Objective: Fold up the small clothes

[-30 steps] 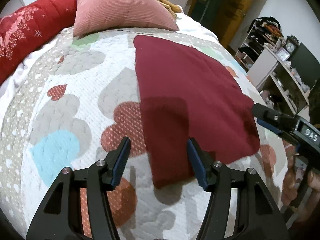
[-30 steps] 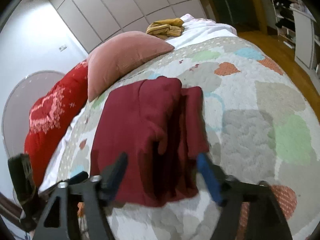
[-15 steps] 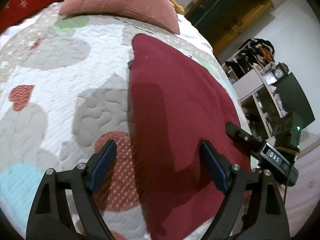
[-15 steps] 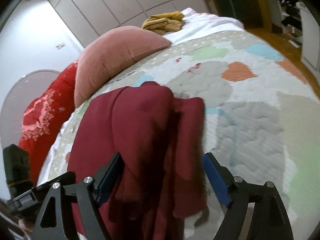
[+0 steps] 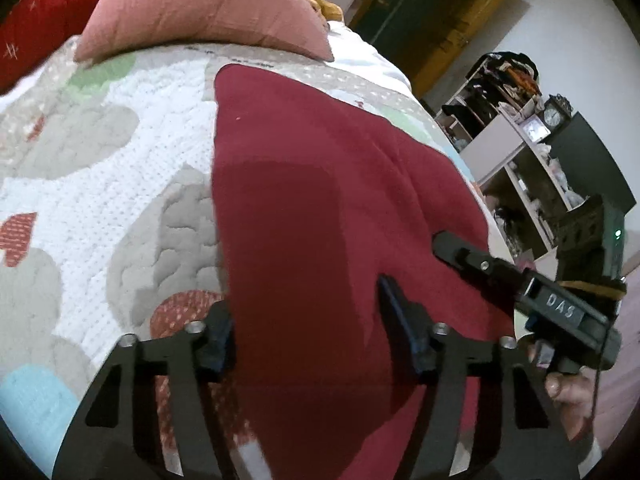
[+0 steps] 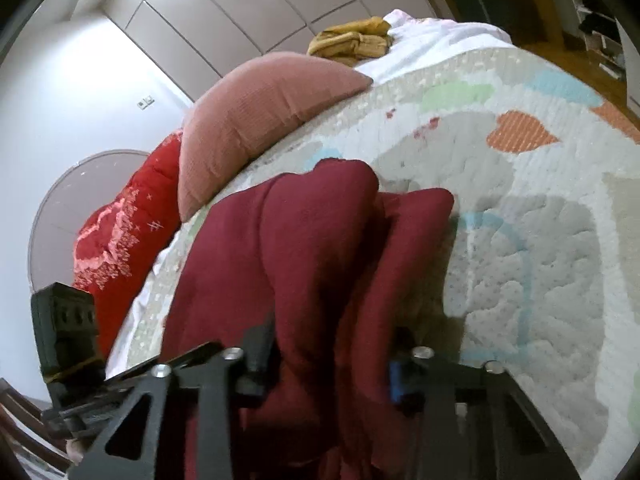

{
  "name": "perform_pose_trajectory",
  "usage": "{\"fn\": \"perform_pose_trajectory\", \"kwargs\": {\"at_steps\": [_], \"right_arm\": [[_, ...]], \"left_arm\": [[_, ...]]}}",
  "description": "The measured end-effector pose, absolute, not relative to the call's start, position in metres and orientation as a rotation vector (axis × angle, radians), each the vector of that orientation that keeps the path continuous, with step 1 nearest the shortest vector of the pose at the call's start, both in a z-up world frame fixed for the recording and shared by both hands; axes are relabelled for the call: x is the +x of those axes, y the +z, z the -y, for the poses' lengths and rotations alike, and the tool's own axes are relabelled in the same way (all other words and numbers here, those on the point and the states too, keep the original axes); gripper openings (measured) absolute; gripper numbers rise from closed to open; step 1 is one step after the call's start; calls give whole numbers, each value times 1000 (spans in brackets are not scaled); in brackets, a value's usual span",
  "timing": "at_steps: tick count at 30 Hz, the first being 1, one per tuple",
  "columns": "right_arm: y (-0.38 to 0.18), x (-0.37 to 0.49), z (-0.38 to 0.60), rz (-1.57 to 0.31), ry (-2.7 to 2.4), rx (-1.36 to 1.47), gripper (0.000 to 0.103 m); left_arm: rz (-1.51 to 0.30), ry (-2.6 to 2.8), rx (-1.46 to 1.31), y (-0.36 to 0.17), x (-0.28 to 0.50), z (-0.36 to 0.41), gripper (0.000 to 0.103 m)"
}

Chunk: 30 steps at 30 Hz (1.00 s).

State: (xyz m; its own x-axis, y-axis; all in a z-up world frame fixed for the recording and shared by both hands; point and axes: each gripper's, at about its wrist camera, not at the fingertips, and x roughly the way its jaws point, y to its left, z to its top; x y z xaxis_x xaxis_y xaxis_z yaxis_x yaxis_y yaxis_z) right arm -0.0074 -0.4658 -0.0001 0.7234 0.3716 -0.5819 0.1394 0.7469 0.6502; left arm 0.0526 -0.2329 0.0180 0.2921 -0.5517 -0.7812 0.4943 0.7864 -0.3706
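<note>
A dark red garment lies spread on the heart-patterned quilt; it also shows in the right wrist view, with a raised fold along its right side. My left gripper is open, low over the garment's near left edge, its fingers astride the cloth. My right gripper is open over the garment's near right part, fingers either side of the fold. The right gripper also shows at the right of the left wrist view.
A pink pillow and a red blanket lie at the head of the bed. Yellow folded clothes sit on a white sheet beyond. Shelves with clutter stand past the bed's right side.
Both grippers have moved forward and down onto the near end of the garment, staying open. The garment now fills more of both views.
</note>
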Motion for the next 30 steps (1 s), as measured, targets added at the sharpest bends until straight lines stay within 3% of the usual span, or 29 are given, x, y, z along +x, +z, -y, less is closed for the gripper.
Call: {"fn": "perform_pose_trajectory", "kwargs": {"at_steps": [9,14,16,17,22,26,30], "right_arm": [[40,-67,423,-784,234,743,35],[33,-111,376,-837,265,723,36],[19,-117,364,-886,239,702,43],[14,-118,361,-909,209,682,55],[48,-152,368,-829,95,573,56],[83,-163,348,-766,130,399,40],[85,-156,310,-766,198,284,33]], "left_arm": [[-1094,-713,-58,56,-10,166,54],[-1131,-665,-9,40,-55,134,54],[-1132,-642,2,29,-61,130,59],[-1113,-636,-13,28,-64,126,61],[-1042,-589,26,40,-75,119,63],[-960,-491,98,52,-87,118,63],[-948,-456,123,53,-90,119,63]]}}
